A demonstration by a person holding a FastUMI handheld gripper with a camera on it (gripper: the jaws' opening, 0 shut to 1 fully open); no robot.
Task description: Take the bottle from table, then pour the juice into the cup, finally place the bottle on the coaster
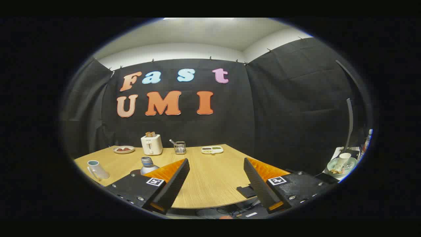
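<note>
A grey bottle [147, 165] with a ribbed neck stands on the wooden table [210, 179], just beyond my left finger, which hides its lower part. It seems to rest on a dark round coaster [135, 172] that peeks out at its left. A pale mug [96, 169] with a handle stands further left near the table's edge. My gripper [217, 169] is open, held above the near part of the table, with nothing but bare tabletop between its fingers.
Along the back of the table stand a plate with red pieces [123, 149], a white toaster [151, 144], a wire holder [180, 147] and a divided tray [212, 150]. Off to the right, past the table's edge, a bowl with a cup [342, 162].
</note>
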